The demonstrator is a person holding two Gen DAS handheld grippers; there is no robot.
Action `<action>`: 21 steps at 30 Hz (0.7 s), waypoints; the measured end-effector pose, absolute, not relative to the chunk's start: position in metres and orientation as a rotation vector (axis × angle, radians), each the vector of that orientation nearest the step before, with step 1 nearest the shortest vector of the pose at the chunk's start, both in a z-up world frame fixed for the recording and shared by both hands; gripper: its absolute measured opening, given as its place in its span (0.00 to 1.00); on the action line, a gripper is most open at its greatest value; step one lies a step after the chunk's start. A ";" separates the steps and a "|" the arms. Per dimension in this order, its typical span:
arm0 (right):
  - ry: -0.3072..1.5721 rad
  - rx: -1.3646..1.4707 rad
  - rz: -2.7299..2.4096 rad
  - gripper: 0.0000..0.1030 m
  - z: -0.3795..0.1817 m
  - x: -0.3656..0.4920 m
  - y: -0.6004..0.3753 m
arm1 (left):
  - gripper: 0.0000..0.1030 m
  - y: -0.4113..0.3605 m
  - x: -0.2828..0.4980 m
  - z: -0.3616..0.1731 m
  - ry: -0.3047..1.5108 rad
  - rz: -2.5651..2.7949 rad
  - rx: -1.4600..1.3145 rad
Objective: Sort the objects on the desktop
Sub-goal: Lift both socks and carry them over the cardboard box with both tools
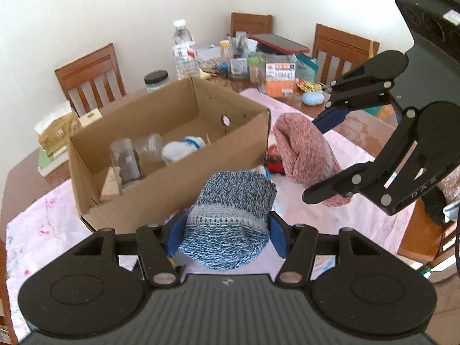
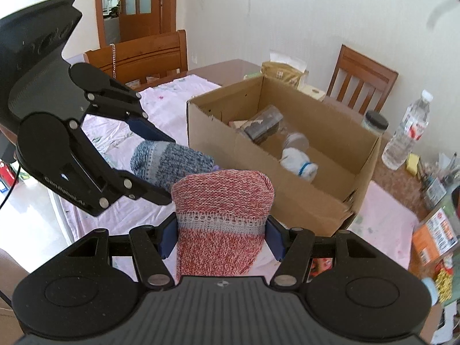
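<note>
My left gripper is shut on a blue knitted roll, held above the pink tablecloth just in front of the cardboard box. My right gripper is shut on a red-and-white knitted roll. In the left wrist view the right gripper hangs to the right of the box with the red roll in it. In the right wrist view the left gripper shows at the left with the blue roll. The open box holds a clear jar, a white rolled item and a dark-filled container.
Wooden chairs stand around the table. Behind the box are a water bottle, a black-lidded jar, an orange package, a red tablet and other clutter. A small red item lies on the cloth beside the box.
</note>
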State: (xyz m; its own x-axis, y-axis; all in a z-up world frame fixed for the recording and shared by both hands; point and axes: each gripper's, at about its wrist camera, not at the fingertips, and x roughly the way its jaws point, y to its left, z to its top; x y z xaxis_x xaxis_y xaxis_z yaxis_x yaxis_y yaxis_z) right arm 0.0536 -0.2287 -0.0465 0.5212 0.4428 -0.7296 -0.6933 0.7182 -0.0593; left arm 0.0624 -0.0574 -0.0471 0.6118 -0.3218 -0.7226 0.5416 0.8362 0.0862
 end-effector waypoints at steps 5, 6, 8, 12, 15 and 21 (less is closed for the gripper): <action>0.724 -0.390 0.708 0.65 -0.039 0.061 -0.236 | 0.58 -0.062 0.066 -0.036 0.738 -0.474 0.325; 0.719 -0.391 0.706 0.65 -0.038 0.063 -0.237 | 0.58 -0.063 0.068 -0.034 0.733 -0.470 0.325; 0.717 -0.391 0.703 0.65 -0.036 0.068 -0.240 | 0.58 -0.063 0.072 -0.029 0.725 -0.468 0.323; 0.716 -0.382 0.687 0.65 -0.033 0.077 -0.243 | 0.58 -0.062 0.084 -0.021 0.702 -0.482 0.336; 0.718 -0.381 0.666 0.65 -0.031 0.084 -0.242 | 0.58 -0.059 0.097 -0.017 0.696 -0.488 0.348; 0.721 -0.359 0.591 0.65 -0.022 0.104 -0.240 | 0.58 -0.048 0.127 -0.009 0.662 -0.524 0.379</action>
State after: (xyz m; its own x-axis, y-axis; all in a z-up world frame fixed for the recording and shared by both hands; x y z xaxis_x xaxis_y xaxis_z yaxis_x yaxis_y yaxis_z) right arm 0.1044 -0.2396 -0.0219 0.6004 0.3790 -0.7042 -0.6166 0.7801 -0.1059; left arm 0.1267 -0.0484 -0.0088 0.6682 -0.3358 -0.6638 0.5695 0.8050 0.1660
